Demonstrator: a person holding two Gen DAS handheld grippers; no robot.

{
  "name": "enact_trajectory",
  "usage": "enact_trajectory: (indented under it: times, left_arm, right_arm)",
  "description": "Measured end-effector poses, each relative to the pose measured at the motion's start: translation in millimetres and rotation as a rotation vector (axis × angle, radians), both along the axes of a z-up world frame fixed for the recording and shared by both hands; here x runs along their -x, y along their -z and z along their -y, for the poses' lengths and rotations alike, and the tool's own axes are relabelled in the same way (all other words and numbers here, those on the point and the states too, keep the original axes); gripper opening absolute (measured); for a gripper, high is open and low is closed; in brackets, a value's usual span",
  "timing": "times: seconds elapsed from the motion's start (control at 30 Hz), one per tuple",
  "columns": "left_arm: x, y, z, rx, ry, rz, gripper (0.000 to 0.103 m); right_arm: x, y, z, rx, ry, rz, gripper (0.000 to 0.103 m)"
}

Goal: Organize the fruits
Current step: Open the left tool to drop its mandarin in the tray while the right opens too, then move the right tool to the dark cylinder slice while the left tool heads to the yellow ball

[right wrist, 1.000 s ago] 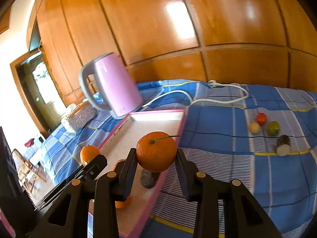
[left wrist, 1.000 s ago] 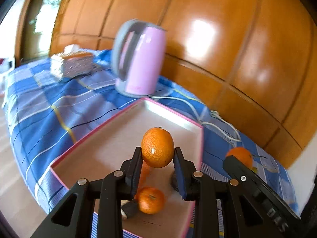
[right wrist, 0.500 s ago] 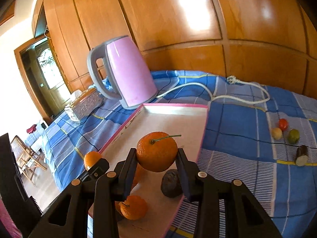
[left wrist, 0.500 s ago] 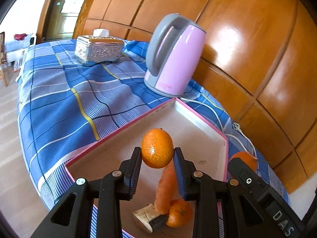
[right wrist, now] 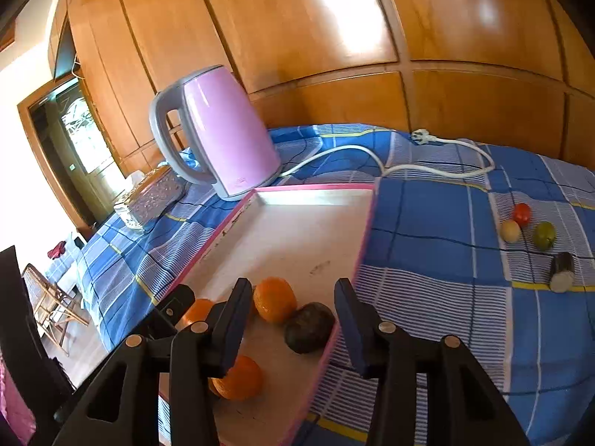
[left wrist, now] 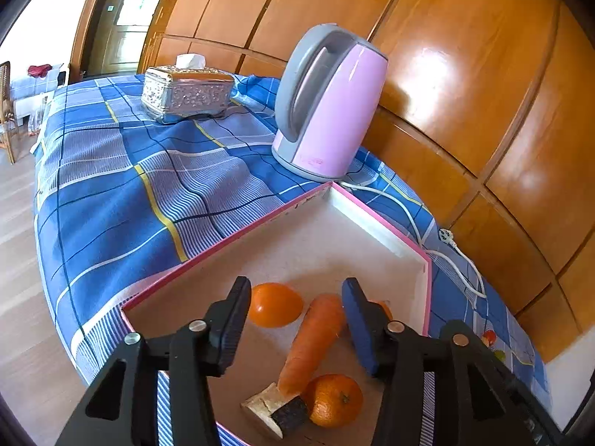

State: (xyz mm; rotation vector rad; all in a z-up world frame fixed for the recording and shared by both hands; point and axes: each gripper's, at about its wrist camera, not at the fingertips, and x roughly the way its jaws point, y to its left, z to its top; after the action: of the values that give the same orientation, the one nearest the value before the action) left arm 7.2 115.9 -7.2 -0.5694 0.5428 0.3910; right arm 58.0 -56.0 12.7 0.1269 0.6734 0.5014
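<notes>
Now both claws are opening and nothing is between their jaws: the left gripper and the right gripper hang over the pink tray, where the oranges lie. An orange looks light, round and firm, so it may roll; better to hold it across the middle. The left gripper's right finger hides part of another fruit.
</notes>
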Motion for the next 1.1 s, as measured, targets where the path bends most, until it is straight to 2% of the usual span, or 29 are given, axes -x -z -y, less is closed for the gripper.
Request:
enact_trajectory:
  times: [0.37, 0.67, 0.93, 1.1]
  left_arm:
    - [-4, -5, 20, -0.053, 0.091, 0.0, 0.055]
    - [-7, -8, 39, -0.104, 0.164, -0.002, 0.055]
    - [-11, -10, 60, -0.155, 0.254, -0.01, 0.055]
    - [-14, -8, 77, -0.186, 0.322, -0.023, 0.055]
  right_arm:
    - [13, 5, 34, 0.046, 0.069, 0.004, 0.048]
    - [13, 12, 87, 0.073, 0.203, -0.02, 0.047]
    - [9, 14, 134, 0.034, 0.356, -0.039, 0.047]
    - [5, 24, 160, -0.011, 0.447, -0.094, 0.047]
